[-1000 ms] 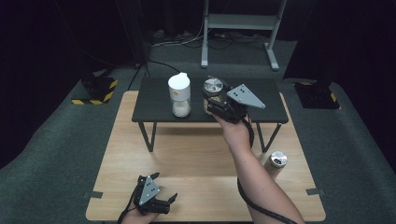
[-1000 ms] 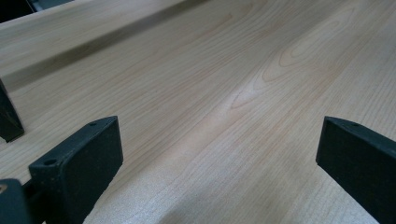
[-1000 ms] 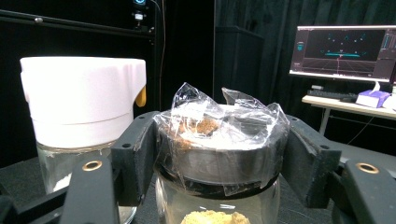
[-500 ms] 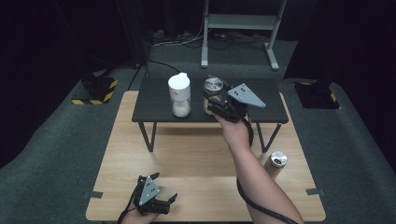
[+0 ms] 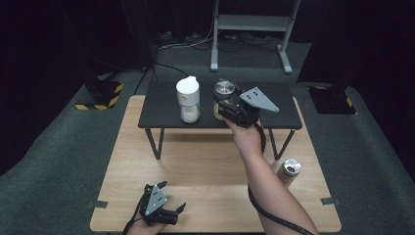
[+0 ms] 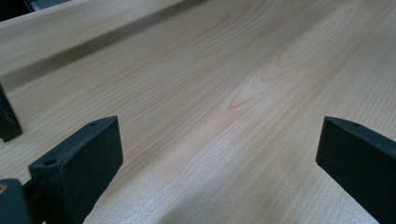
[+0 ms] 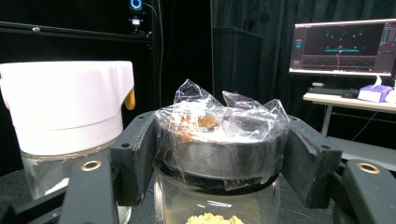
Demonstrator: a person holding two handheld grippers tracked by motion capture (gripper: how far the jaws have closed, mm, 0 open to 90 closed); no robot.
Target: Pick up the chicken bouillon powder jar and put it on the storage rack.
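While the right gripper (image 7: 219,163) clamps its dark lid, the glass jar (image 7: 217,205) (crinkly plastic wrap on top) holds tan crumbs. Left gripper (image 6: 217,163) is spread wide w/ nothing between, over pale wood table (image 6: 210,93).

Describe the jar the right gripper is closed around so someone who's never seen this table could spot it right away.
Find the low black table standing on the far half of the wooden table. Two glass jars stand on it side by side; take the jar nearest the right gripper. Its dark lid is wrapped in crinkled clear film, unlike its neighbour, the white-capped jar.
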